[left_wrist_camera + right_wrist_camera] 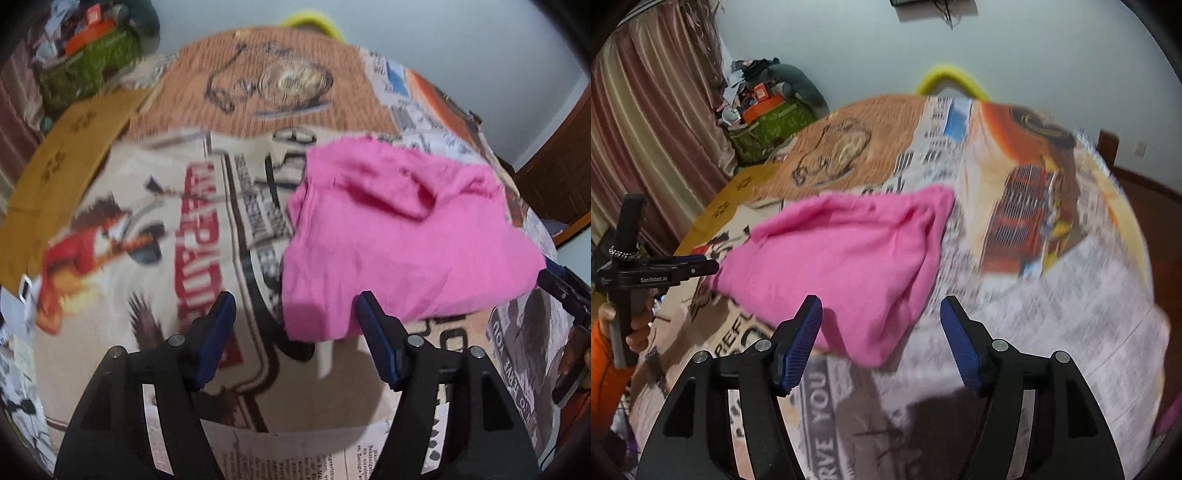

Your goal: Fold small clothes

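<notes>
A small pink garment (399,236) lies folded and rumpled on the newspaper-print tablecloth (147,229). My left gripper (295,314) is open and empty, its right pad just in front of the garment's near edge. In the right wrist view the pink garment (849,269) lies left of centre. My right gripper (881,317) is open and empty just above its near corner. The left gripper also shows in the right wrist view (701,267) at the garment's left edge. The right gripper's tip shows in the left wrist view (554,280) at the garment's right edge.
A cardboard box (55,177) lies at the table's left edge. A green bag full of clutter (772,125) stands by the curtain (646,129). A yellow chair back (951,79) rises behind the table. A wooden door (554,177) is at right.
</notes>
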Demonstrator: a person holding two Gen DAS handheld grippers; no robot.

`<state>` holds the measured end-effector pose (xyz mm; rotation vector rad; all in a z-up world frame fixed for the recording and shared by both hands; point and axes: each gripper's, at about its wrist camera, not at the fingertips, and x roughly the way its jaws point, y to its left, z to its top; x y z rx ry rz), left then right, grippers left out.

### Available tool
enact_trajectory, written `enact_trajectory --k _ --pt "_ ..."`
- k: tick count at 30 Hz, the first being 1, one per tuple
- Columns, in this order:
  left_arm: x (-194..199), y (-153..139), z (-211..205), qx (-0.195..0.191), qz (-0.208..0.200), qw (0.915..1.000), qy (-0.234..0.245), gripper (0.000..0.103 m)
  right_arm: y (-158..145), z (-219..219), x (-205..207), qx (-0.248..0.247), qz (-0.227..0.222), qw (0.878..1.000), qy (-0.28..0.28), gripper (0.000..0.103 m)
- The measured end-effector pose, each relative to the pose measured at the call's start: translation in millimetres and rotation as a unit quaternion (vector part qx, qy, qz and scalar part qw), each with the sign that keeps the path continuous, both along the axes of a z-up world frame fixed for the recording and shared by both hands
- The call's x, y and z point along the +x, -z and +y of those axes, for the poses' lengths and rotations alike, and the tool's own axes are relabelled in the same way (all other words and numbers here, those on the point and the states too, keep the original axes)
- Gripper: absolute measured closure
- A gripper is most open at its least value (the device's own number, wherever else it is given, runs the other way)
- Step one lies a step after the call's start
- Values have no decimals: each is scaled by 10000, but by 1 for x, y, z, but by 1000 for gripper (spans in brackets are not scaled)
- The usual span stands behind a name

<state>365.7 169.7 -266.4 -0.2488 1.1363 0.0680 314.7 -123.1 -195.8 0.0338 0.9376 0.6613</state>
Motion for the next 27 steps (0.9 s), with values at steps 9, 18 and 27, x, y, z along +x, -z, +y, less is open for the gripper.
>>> enact_trajectory --k 9,18,27 --pt "6 7 -20 -440 -48 9987 271 87 20 16 -3 384 317 9988 25 78" --pt "-36 -10 -32 -334 -182 9979 520 91 8 5 -35 308 164 9994 -67 91" --pt "-113 -12 -49 -560 17 9934 1001 90 13 -16 -94 65 327 9993 -144 91"
